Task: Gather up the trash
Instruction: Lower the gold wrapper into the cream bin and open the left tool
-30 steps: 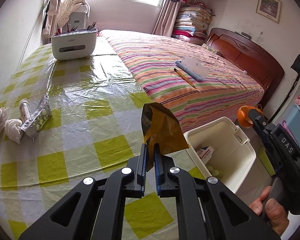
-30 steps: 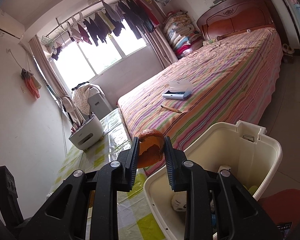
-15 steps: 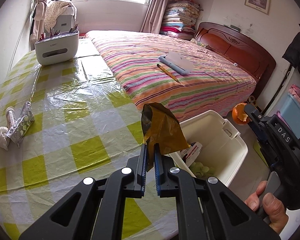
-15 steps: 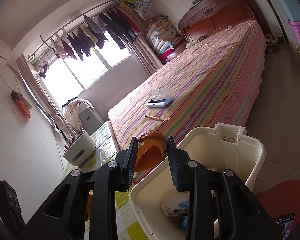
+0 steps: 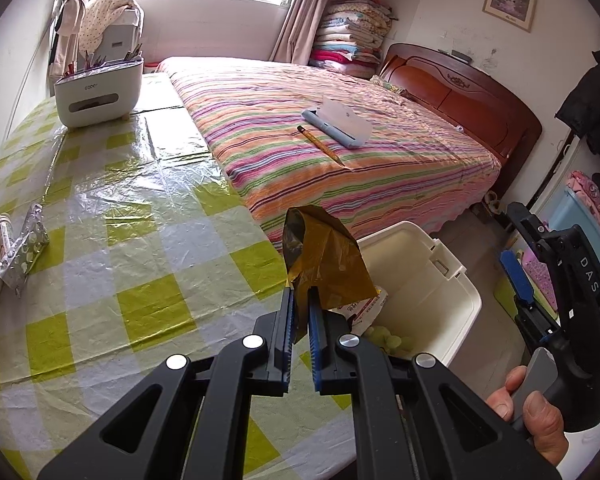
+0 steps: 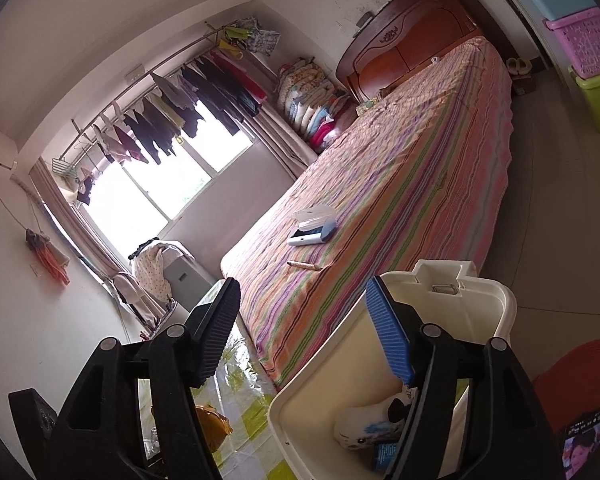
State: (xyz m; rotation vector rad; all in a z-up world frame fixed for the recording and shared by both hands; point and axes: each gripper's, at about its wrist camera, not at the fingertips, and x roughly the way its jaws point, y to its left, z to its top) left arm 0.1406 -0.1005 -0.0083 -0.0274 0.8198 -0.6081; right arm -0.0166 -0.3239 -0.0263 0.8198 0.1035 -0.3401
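Checked green-and-white tablecloth (image 5: 112, 264) fills the left wrist view beside a striped bed (image 5: 340, 152); the left gripper (image 5: 299, 320) is clenched on a brown wrapper (image 5: 324, 264) at the white bin (image 5: 460, 292). From the right wrist, the right gripper (image 6: 304, 320) has just been opening, empty, above the bin (image 6: 504, 300), whose contents it partly hides.

Left wrist view: camera sits behind the left gripper (image 5: 299, 312), angled down over the near edge of the table (image 5: 100, 216), close above the checked cloth. It faces across the bed (image 5: 340, 152) toward the window and headboard; the bin (image 5: 440, 276) lies just below and right of the fingers (image 5: 284, 320).

Right wrist view: camera behind the right gripper (image 6: 304, 324), closer to level, strongly rolled so the room tilts. It looks along the bed (image 6: 400, 208) from directly over the bin (image 6: 452, 284).

Shared: bed, bin, window wall, table corner (image 6: 240, 396). The right gripper (image 5: 520, 276) shows at the left view's right edge.
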